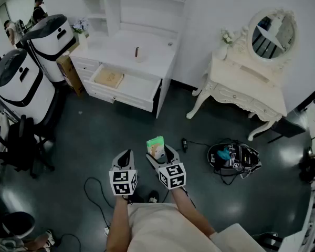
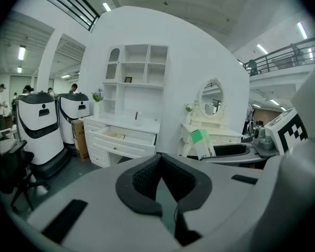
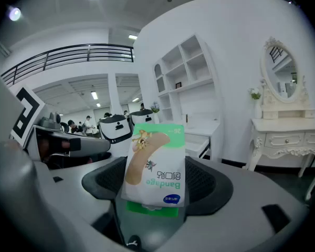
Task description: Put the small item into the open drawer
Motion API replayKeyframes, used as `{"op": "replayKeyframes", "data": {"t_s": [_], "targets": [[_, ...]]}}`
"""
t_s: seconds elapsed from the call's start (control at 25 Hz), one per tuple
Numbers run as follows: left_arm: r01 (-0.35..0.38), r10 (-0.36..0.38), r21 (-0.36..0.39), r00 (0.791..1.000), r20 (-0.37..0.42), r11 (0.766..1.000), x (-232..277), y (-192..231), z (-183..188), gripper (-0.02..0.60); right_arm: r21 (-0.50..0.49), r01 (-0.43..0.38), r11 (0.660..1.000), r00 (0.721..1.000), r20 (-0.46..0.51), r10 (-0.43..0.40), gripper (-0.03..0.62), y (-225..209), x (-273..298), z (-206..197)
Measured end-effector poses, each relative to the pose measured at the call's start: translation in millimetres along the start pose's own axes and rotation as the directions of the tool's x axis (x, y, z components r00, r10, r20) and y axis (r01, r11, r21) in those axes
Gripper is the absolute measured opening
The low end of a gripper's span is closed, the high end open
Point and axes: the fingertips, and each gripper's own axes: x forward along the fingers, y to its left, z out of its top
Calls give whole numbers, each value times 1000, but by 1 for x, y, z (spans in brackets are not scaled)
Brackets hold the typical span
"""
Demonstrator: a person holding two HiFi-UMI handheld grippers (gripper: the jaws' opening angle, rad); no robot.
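Right tongs: right gripper (image 3: pixel 156 185), grey w/ black ribbed pads, clenched on a small green-and-white cardboard bandage box (image 3: pixel 155 161); box stands upright btwn the pads, print upside down.
Left tongs: left gripper (image 2: pixel 165 185), same build, pads pressed together, nothing btwn them.
Grippers' place: side by side, near, in front of the person, above dark grey floor (image 1: pixel 68 140).
Task item: bandage box in right gripper, well apart from the drawer.
Drawer: white drawer (image 1: pixel 139 85), pulled open from white desk w/ shelf unit (image 1: pixel 115 49), far, left of centre; flat tan object (image 1: pixel 109 77) lies in its left end.
Far right: cream ornate dressing table (image 1: pixel 247 85) w/ oval mirror (image 1: pixel 273 33).
Far left: two rounded white-and-black machines (image 1: pixel 52 41).
Floor, right of grippers: black bag w/ cables (image 1: pixel 233 157).
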Motion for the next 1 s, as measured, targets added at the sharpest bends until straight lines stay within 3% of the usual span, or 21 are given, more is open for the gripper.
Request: {"op": "replayKeyframes", "data": {"t_s": [0.56, 1.0], "targets": [[-36, 36, -5, 999, -6, 999, -7, 2, -13, 15, 39, -4, 999, 1000, -13, 4, 373, -13, -8, -15], [-24, 24, -24, 1000, -15, 999, 51, 26, 5, 15, 30, 10, 999, 1000, -24, -9, 373, -41, 39, 3]]}}
